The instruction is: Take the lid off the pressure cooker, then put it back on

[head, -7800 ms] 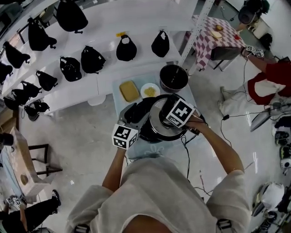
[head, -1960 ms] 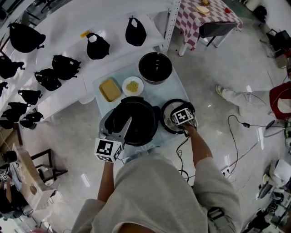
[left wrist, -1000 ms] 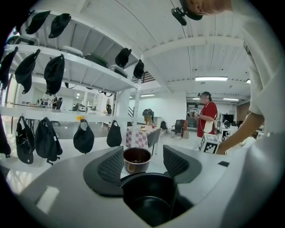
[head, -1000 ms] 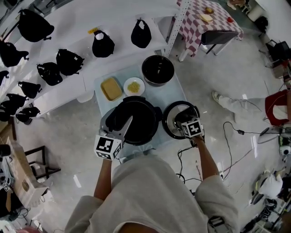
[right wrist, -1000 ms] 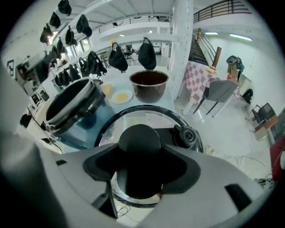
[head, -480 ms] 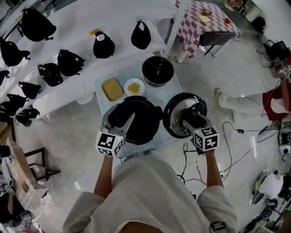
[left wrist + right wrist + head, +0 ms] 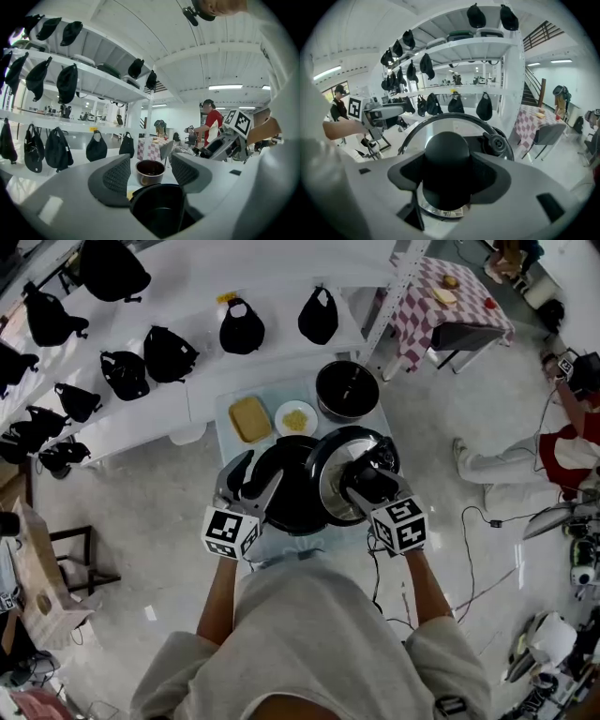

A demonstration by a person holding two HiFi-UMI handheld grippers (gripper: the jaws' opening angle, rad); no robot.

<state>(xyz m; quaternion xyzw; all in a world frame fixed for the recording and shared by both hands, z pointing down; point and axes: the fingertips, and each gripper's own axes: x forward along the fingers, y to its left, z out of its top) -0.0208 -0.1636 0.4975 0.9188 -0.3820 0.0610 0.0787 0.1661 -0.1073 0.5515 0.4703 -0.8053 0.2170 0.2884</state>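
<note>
The black pressure cooker [image 7: 286, 493] stands open on the small table; its dark bowl [image 7: 157, 211] shows below my left jaws. The round lid [image 7: 339, 474], steel with a black rim, hangs tilted over the cooker's right half. My right gripper [image 7: 361, 476] is shut on the lid's black knob [image 7: 446, 150], with a pad on each side of it. Beside the knob sits the lid's valve [image 7: 497, 143]. Near the cooker's left rim my left gripper [image 7: 251, 482] is open and holds nothing, and its pads [image 7: 117, 176] stand well apart.
Behind the cooker on the pale blue table [image 7: 225, 418] are a yellow block [image 7: 249, 418], a white dish of yellow food [image 7: 295, 418] and a steel inner pot [image 7: 347, 388]. White shelves with black bags [image 7: 169, 352] run behind. A person in red [image 7: 572, 442] is at right.
The lid has gone up off the table at the cooker's right and moved left over the cooker, in my right gripper. My left gripper has barely shifted.
</note>
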